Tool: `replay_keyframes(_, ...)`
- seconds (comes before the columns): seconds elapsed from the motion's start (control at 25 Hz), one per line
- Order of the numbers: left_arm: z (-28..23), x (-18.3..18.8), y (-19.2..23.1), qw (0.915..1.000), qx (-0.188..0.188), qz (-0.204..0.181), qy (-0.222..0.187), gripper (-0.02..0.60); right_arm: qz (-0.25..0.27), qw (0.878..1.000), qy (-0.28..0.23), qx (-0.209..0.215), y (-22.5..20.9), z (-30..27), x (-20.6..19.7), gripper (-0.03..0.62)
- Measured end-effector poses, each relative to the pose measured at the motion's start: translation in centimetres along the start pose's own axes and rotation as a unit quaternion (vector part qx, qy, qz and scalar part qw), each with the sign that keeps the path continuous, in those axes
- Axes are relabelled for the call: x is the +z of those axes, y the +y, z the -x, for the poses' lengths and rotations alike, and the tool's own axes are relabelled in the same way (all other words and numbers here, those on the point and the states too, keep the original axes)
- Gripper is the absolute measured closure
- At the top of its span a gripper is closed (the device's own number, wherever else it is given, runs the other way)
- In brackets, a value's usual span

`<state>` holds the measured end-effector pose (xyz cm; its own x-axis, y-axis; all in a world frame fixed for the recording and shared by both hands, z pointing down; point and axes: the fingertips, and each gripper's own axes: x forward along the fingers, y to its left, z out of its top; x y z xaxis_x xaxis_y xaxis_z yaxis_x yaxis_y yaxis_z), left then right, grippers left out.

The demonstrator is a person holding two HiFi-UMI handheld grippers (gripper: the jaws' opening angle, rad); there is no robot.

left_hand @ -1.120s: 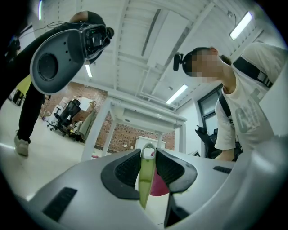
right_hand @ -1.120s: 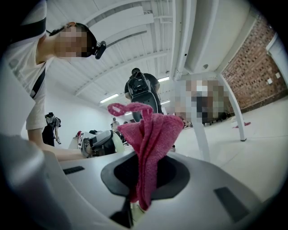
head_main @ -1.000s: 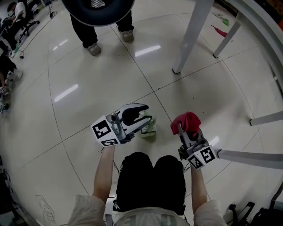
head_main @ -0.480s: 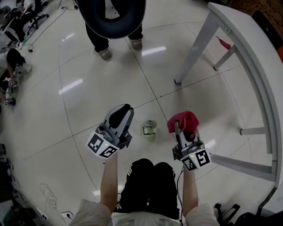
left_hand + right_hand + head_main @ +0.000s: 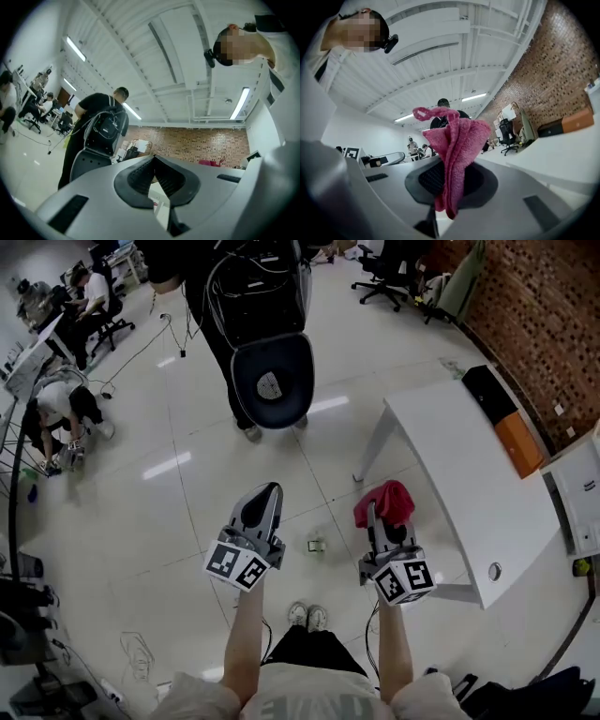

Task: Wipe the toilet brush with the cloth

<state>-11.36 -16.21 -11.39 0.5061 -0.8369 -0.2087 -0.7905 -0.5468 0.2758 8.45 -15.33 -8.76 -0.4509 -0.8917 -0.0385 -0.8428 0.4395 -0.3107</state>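
Glossy tiled floor (image 5: 141,521): I see a small greenish container (image 5: 316,546) on it, between left gripper (image 5: 265,491) and right gripper (image 5: 377,514).

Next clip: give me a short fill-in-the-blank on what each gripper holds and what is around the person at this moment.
1. The right gripper is ____ on the pink cloth.
2. The left gripper, jaws together, holds ____.
3. In the head view, a small green-and-white object lies ____ the two grippers.
4. The white table stands on the person's ____ side.

Missing words: shut; nothing; between; right.
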Motion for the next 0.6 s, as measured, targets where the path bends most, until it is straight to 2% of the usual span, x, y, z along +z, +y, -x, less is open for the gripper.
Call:
replay_keyframes(0.08,0.2,3.3,-1.3,1.0000,-0.001,-0.009,-0.004,0.577,0.002,1.000,-0.005,-0.012,1.5,0.6,3.5,0.563)
replay_keyframes(0.2,1.2,4.9,-3.0,0.9997,-0.017,-0.019,-0.001,0.577,0.001,1.000,-0.011,0.000,3.9,1.7,5.5,0.563)
replay_keyframes(0.44,4.1,4.8,-5.4,0.9988,-0.036,-0.029,0.016,0.577,0.009,1.000,-0.007,0.011,6.9,4.6,5.4,0.563)
replay_keyframes(0.6,8.3,5.6,-5.7,0.9978,-0.056,-0.031,0.018,0.577,-0.002,1.000,0.002,0.005,10.5,7.1,3.6,0.563)
